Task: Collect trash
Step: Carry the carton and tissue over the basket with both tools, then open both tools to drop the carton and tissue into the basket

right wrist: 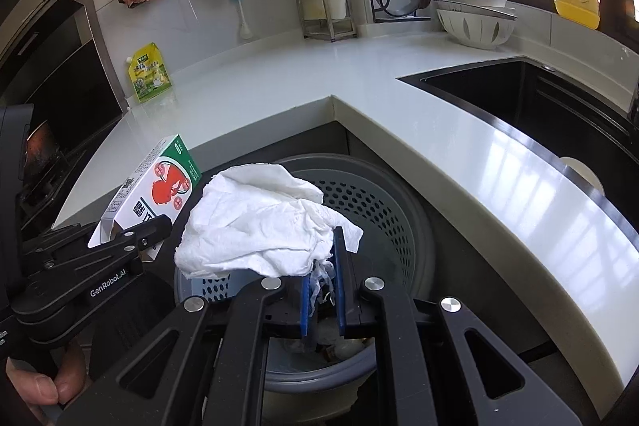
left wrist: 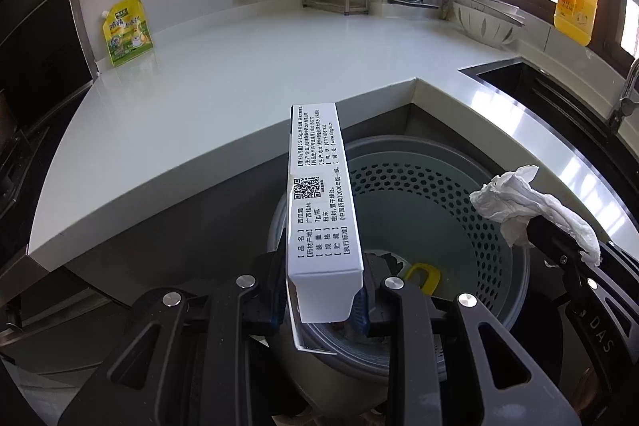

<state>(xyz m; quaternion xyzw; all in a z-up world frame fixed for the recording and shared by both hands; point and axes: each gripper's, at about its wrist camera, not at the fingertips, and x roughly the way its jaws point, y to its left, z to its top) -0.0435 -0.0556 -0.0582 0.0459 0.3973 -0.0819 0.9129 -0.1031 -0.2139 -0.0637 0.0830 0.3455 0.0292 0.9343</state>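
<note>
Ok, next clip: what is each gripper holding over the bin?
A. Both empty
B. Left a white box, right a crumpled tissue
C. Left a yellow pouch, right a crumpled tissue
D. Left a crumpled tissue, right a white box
B: the left gripper is shut on the white box, and the right gripper pinches the crumpled tissue, both above the perforated grey bin.

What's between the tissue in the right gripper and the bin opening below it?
Nothing. In the right wrist view the tissue, pinched in the right gripper, hangs directly over the open perforated bin; only air separates them.
</note>
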